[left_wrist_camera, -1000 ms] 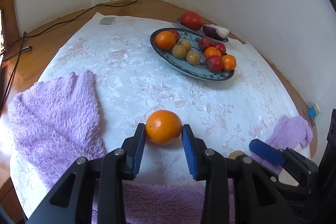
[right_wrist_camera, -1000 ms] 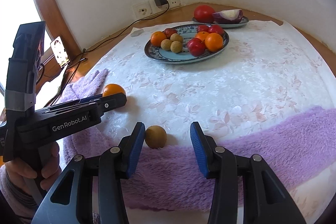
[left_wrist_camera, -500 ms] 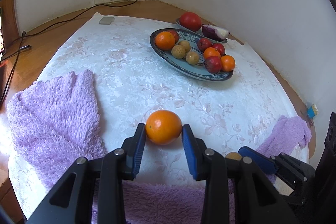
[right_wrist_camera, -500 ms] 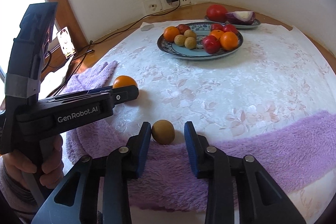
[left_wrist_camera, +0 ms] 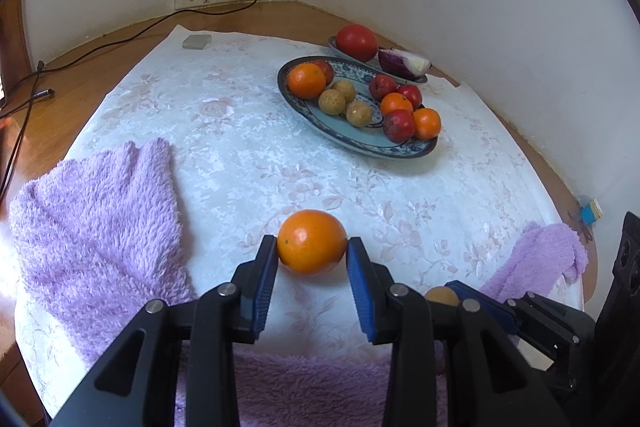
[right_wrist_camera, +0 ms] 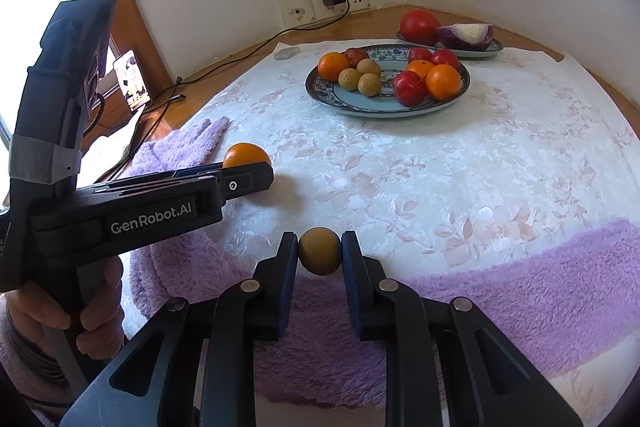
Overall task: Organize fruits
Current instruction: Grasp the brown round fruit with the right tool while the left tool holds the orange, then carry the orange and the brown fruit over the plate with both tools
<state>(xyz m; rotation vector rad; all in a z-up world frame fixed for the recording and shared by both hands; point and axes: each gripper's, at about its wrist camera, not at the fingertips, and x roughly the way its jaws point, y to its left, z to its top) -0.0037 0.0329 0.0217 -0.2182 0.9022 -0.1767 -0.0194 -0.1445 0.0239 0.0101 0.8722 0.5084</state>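
Observation:
My left gripper (left_wrist_camera: pixel 312 254) is shut on an orange (left_wrist_camera: pixel 311 241) that rests on the white flowered tablecloth. The right wrist view shows that orange (right_wrist_camera: pixel 245 155) behind the left gripper's fingers (right_wrist_camera: pixel 240 183). My right gripper (right_wrist_camera: pixel 319 251) is shut on a small round brown fruit (right_wrist_camera: pixel 319 250) at the edge of a purple towel (right_wrist_camera: pixel 520 283). In the left wrist view this fruit (left_wrist_camera: pixel 441 295) peeks out at the lower right. Farther back stands a blue patterned oval plate (left_wrist_camera: pixel 360 147) (right_wrist_camera: pixel 384 113) holding oranges, red fruits and brown fruits.
A small dish with a tomato (right_wrist_camera: pixel 419 26) and a cut red onion (right_wrist_camera: pixel 466 35) stands behind the plate by the wall. Purple towels (left_wrist_camera: pixel 96 211) lie at the left and front. A charger cable (left_wrist_camera: pixel 120 41) runs from the wall socket. A phone (right_wrist_camera: pixel 132 79) leans by the window.
The right gripper's jaws closed in from either side onto the small brown fruit. The left gripper stayed still, holding the orange.

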